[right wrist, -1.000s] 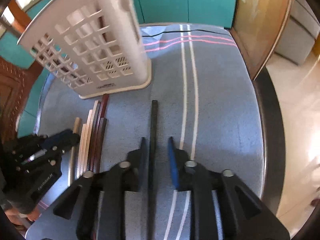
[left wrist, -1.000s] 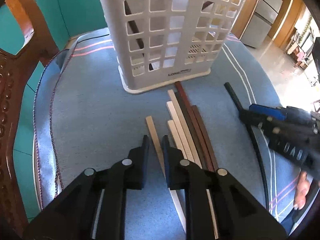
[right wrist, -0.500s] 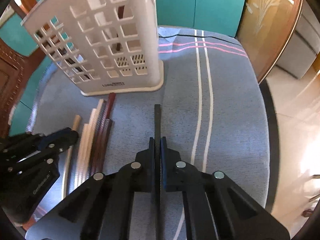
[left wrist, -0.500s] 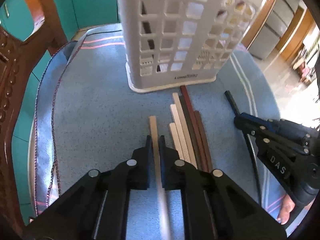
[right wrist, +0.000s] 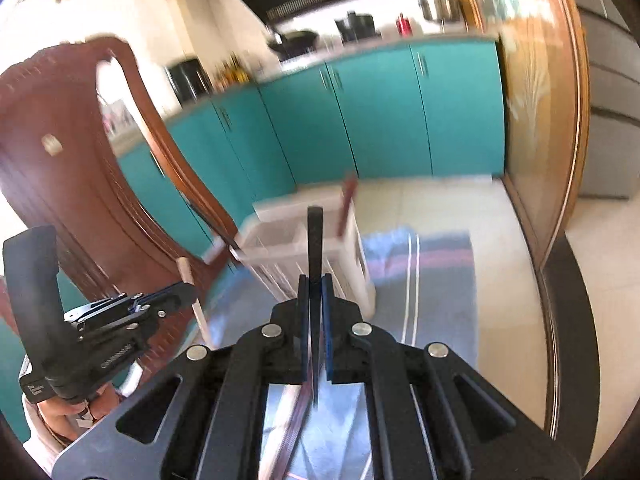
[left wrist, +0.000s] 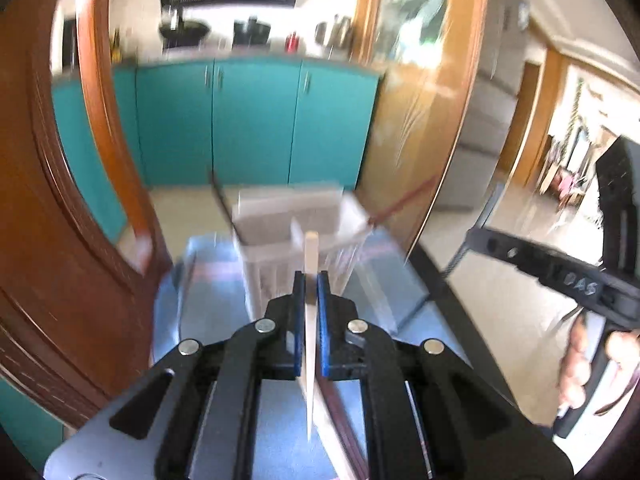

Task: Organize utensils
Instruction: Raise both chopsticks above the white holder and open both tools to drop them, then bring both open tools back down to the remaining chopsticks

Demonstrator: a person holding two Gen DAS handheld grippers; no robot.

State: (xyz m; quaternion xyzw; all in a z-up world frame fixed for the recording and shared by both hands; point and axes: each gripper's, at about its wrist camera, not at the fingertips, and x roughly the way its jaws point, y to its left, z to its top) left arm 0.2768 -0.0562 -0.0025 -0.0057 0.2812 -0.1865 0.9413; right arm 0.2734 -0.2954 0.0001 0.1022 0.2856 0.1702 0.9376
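My left gripper [left wrist: 311,280] is shut on a pale wooden chopstick [left wrist: 310,256], held lifted and pointing toward the white lattice utensil basket [left wrist: 296,220] on the blue tablecloth. My right gripper [right wrist: 315,282] is shut on a black chopstick [right wrist: 315,236], lifted and pointing at the same basket [right wrist: 296,236]. A brown chopstick [right wrist: 346,208] stands in the basket. The right gripper shows at the right of the left wrist view [left wrist: 472,236]; the left gripper with its pale stick shows at the left of the right wrist view [right wrist: 188,288]. More chopsticks [left wrist: 340,420] lie on the cloth below.
A carved wooden chair back [right wrist: 80,152] stands at the left of the table. Teal cabinets [left wrist: 256,120] and a wood-framed glass door [right wrist: 540,120] lie beyond. The blue striped cloth [right wrist: 432,272] covers the table around the basket.
Both grippers have lifted their chopsticks off the cloth and tilted up, so both views now look across the room over the basket. The frames are blurred by motion.
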